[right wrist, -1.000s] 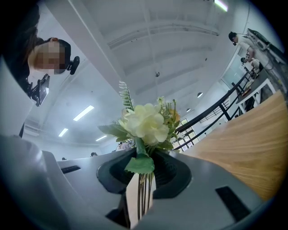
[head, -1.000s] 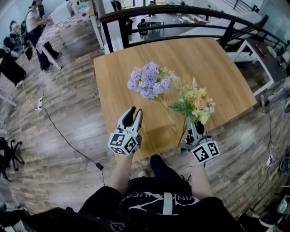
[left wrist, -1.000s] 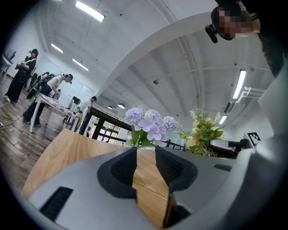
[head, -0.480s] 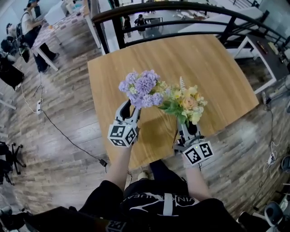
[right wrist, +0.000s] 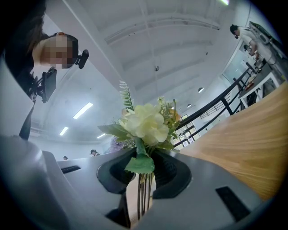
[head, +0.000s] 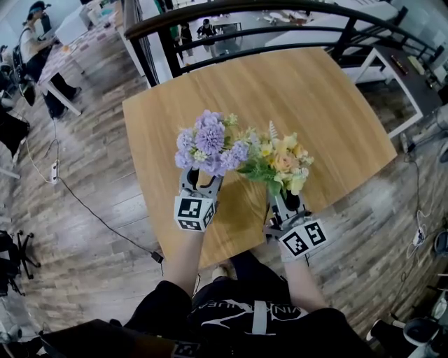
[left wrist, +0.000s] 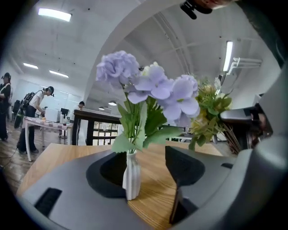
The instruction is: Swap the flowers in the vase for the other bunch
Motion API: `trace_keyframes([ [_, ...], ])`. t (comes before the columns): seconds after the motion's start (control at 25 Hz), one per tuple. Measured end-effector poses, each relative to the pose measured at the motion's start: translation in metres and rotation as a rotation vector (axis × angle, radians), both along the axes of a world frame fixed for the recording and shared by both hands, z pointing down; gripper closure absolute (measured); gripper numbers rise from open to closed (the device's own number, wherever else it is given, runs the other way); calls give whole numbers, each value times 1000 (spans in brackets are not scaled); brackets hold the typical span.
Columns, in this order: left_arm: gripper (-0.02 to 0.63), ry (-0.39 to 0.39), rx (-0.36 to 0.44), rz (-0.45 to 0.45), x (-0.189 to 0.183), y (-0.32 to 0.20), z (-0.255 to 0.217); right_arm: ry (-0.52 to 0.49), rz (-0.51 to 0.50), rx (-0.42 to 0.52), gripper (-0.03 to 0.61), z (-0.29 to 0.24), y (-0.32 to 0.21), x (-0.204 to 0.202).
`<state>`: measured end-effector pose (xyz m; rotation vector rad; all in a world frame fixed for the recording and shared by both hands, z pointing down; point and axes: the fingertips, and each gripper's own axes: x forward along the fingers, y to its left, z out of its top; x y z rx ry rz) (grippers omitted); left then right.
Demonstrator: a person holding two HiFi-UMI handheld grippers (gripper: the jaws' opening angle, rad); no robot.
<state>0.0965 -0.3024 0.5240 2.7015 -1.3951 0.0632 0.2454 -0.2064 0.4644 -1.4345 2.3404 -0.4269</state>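
Note:
A bunch of purple flowers (head: pixel 206 143) stands in a small white ribbed vase (left wrist: pixel 131 175) on the wooden table (head: pixel 315 98). My left gripper (head: pixel 201 180) reaches level around the vase. Its jaws have just been opening, and the vase stands between them, close to the left pad (left wrist: pixel 108 170) and clear of the right one. In the head view the blooms hide the vase. My right gripper (head: pixel 287 203) is shut on the thin stems (right wrist: pixel 143 193) of a yellow and cream bunch (head: pixel 280 161), held upright just right of the purple flowers.
The table's near edge (head: pixel 231 248) lies under both grippers. A dark metal railing (head: pixel 245 14) runs behind the table. People stand at a long table (head: pixel 31 42) at the far left, and cables cross the wooden floor (head: pixel 84 210).
My left gripper has come forward from short of the vase to around its base, and its jaws stand wider. The right gripper has brought the yellow bunch closer to the purple flowers.

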Motion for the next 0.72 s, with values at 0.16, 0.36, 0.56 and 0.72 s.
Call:
trace_keyframes([
  [0.16,313,-38,10,-58,-4,-12,1,8,-14,-3,483,-1,-5,-1],
  [0.36,290,-34,42,-33,0,-26,-11,15,-30,-13,483,3,-9,-4],
  [0.56,299,-29,100,-33,5,-34,-26,20,-41,-19,483,7,-12,-3],
  [0.72,484,-9,153,-56,0,-36,-43,21,-35,-21,483,9,-15,-1],
])
